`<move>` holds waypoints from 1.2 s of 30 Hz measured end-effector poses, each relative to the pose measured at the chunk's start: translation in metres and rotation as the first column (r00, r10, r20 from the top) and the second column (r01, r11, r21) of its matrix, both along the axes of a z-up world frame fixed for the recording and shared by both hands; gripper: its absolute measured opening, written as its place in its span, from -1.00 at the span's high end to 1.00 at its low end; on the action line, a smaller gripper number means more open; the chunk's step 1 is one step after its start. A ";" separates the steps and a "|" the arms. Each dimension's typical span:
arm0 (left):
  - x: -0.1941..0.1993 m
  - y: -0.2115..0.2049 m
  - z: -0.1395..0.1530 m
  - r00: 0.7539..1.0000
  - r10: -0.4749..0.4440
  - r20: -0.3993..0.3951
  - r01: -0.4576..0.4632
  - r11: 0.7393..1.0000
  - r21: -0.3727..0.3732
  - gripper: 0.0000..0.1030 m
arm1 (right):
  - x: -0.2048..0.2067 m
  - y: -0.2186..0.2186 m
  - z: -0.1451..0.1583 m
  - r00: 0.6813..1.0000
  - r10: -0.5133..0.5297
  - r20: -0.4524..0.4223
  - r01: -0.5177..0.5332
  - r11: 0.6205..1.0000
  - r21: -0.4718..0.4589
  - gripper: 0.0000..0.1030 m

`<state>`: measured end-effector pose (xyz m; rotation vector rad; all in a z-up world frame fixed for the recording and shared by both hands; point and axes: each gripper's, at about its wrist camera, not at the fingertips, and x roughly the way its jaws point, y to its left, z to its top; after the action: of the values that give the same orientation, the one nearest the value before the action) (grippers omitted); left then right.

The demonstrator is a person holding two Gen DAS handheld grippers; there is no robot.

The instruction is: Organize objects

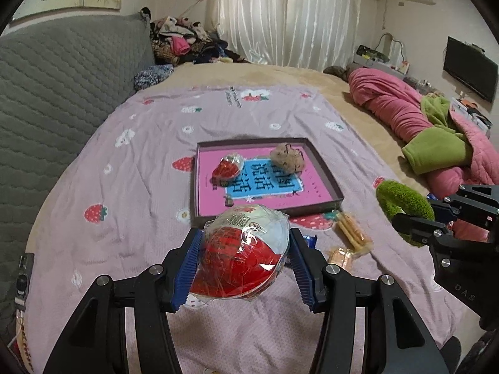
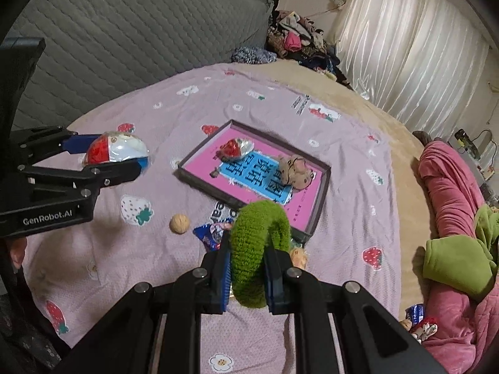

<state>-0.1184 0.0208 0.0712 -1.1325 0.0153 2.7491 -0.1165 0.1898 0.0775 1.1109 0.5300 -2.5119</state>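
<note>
My left gripper [image 1: 244, 249] is shut on a red-and-white foil-wrapped egg [image 1: 243, 249], held above the pink strawberry-print sheet; the right wrist view shows the same egg [image 2: 117, 151] at the left. My right gripper [image 2: 248, 272] is shut on a fuzzy green ring [image 2: 259, 249], which the left wrist view catches as a green ring [image 1: 404, 205] at the right. Ahead lies a shallow dark box [image 1: 327, 174] with a pink-and-blue printed floor, seen too as the box [image 2: 322, 193] in the right wrist view. Inside it rest a second foil egg [image 1: 227, 166] and a brown plush toy [image 1: 288, 157].
On the sheet lie a walnut [image 2: 179, 223], a blue snack packet [image 2: 212, 233], and wrapped biscuit sticks [image 1: 354, 230] near the box. A grey quilted headboard [image 1: 62, 78] rises at the left. Pink and green bedding [image 1: 436, 131] is heaped at the right.
</note>
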 end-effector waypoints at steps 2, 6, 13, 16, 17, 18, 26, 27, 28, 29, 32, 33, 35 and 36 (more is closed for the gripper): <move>0.000 0.000 0.004 1.000 0.003 -0.007 -0.003 1.000 0.001 -0.11 | -0.001 0.000 0.005 1.000 -0.002 -0.009 0.002 1.000 -0.004 0.67; -0.003 0.001 0.014 1.000 0.004 -0.018 -0.004 1.000 0.000 -0.11 | -0.002 -0.002 0.014 1.000 -0.001 -0.023 0.001 1.000 -0.013 0.67; -0.005 0.002 0.032 0.998 0.004 -0.059 -0.003 1.000 0.021 -0.11 | -0.004 -0.004 0.026 0.999 -0.006 -0.051 0.003 0.999 -0.050 0.67; -0.008 0.002 0.036 0.998 0.006 -0.066 -0.004 1.000 0.029 -0.11 | -0.007 -0.003 0.028 0.998 -0.012 -0.056 0.009 0.998 -0.062 0.67; -0.010 0.002 0.038 0.998 0.007 -0.065 -0.005 1.000 0.030 -0.11 | -0.008 -0.002 0.030 0.998 -0.018 -0.061 0.014 0.998 -0.065 0.67; -0.011 0.002 0.039 0.998 0.007 -0.067 -0.004 1.000 0.031 -0.11 | -0.009 -0.001 0.031 0.998 -0.021 -0.062 0.016 0.998 -0.068 0.67; -0.024 0.004 0.061 0.995 0.011 -0.099 -0.007 0.999 0.036 -0.11 | -0.019 0.004 0.045 0.996 -0.041 -0.081 0.032 0.994 -0.105 0.67; -0.026 0.004 0.063 0.995 0.010 -0.099 -0.006 0.999 0.036 -0.11 | -0.020 0.005 0.047 0.996 -0.042 -0.083 0.033 0.994 -0.105 0.67; -0.028 0.005 0.065 0.995 0.009 -0.101 -0.005 0.999 0.038 -0.11 | -0.020 0.005 0.048 0.995 -0.043 -0.087 0.034 0.994 -0.107 0.67; -0.030 0.005 0.066 0.994 0.009 -0.105 -0.006 0.999 0.038 -0.11 | -0.020 0.005 0.049 0.995 -0.043 -0.090 0.033 0.993 -0.109 0.67; -0.037 0.005 0.068 0.994 0.012 -0.111 -0.008 0.999 0.035 -0.11 | -0.024 0.007 0.054 0.993 -0.049 -0.104 0.037 0.992 -0.118 0.67; -0.040 0.006 0.068 0.994 0.011 -0.108 -0.007 0.999 0.039 -0.11 | -0.026 0.008 0.055 0.993 -0.051 -0.103 0.038 0.992 -0.124 0.67; -0.047 0.005 0.068 0.994 0.014 -0.106 -0.009 0.999 0.049 -0.11 | -0.032 0.009 0.057 0.993 -0.053 -0.108 0.039 0.990 -0.132 0.67; -0.049 0.006 0.068 0.994 0.014 -0.107 -0.009 0.999 0.048 -0.11 | -0.034 0.011 0.057 0.992 -0.053 -0.112 0.038 0.990 -0.133 0.67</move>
<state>-0.1677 0.0265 0.1396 -0.9759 -0.0426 2.8019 -0.1500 0.2003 0.1346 0.9448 0.3668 -2.6205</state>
